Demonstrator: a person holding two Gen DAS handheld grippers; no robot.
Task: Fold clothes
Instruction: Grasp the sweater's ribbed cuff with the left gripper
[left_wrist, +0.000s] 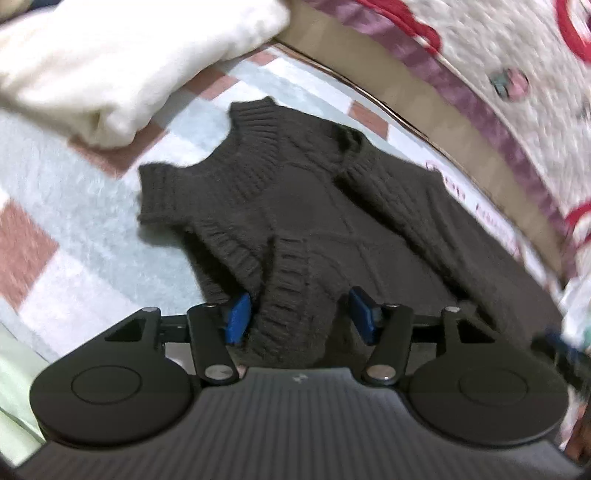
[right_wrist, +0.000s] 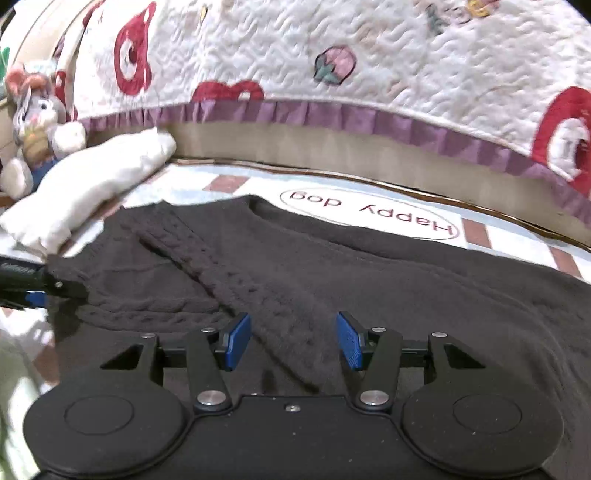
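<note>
A dark cable-knit sweater (right_wrist: 332, 258), judged soft, thick and limp, is seen spread on a checked blanket (left_wrist: 74, 206) beneath both wide-open grippers, left (left_wrist: 301, 314) and right (right_wrist: 291, 339), its ribbed cuff (left_wrist: 291, 295) between the left pads judged the surest hold.

A domestic bedroom is indicated. A quilted bedspread (right_wrist: 369, 59) with a purple frill and red appliqué is seen draped over a bed edge. A checked floor mat (left_wrist: 74, 206) printed "Happy dog", a stuffed rabbit toy (right_wrist: 35, 122) and a white pillow (right_wrist: 96, 184) are noted.
</note>
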